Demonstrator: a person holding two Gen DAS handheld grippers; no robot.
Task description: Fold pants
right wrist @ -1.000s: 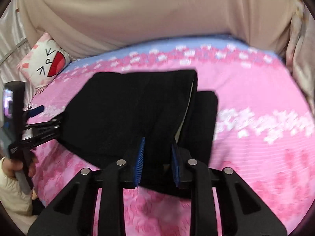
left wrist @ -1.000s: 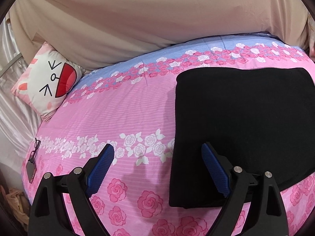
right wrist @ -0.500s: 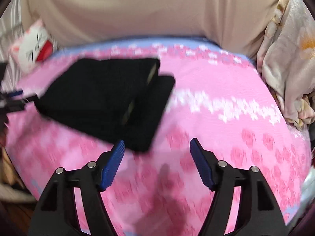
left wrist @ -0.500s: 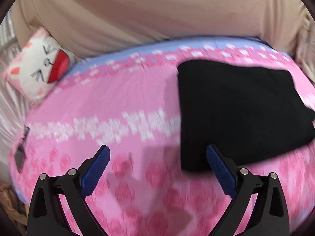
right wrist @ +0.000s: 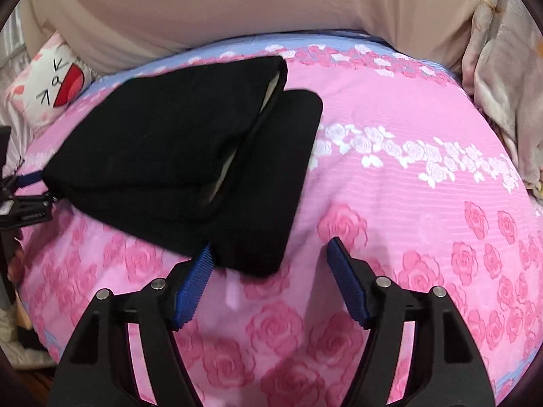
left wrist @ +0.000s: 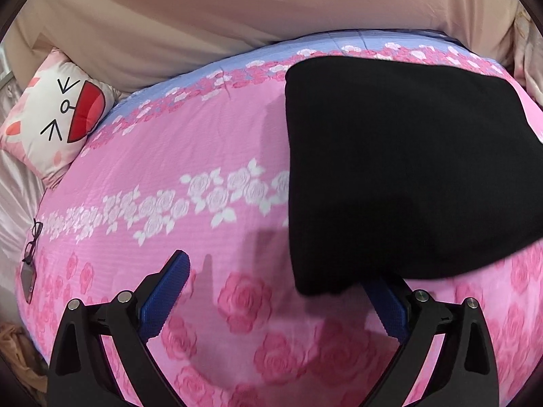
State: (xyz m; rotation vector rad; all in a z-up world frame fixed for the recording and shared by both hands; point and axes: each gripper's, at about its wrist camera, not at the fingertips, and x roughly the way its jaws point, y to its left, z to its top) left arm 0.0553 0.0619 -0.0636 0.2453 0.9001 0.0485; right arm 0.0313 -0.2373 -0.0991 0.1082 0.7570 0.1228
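Observation:
The black pants (left wrist: 400, 162) lie folded in a thick stack on the pink rose bedspread (left wrist: 190, 156). In the right wrist view the pants (right wrist: 190, 156) show layered folds with a pale lining at the open edge. My left gripper (left wrist: 278, 285) is open at the stack's near left corner; the cloth covers its right fingertip. My right gripper (right wrist: 271, 257) is open at the stack's near right corner, its left finger (right wrist: 198, 271) under the edge. Neither holds cloth. The left gripper also shows at the left edge of the right wrist view (right wrist: 23, 203).
A cat-face pillow (left wrist: 57, 118) sits at the bed's far left. Glasses (left wrist: 32, 237) and a phone (left wrist: 25, 281) lie near the left edge. A beige cover (left wrist: 237, 17) rises behind the bed. A floral blanket (right wrist: 509, 68) is heaped at the right.
My right gripper has let go of the pants and opened, then pulled back. My left gripper stayed open and has come back in at the stack's corner.

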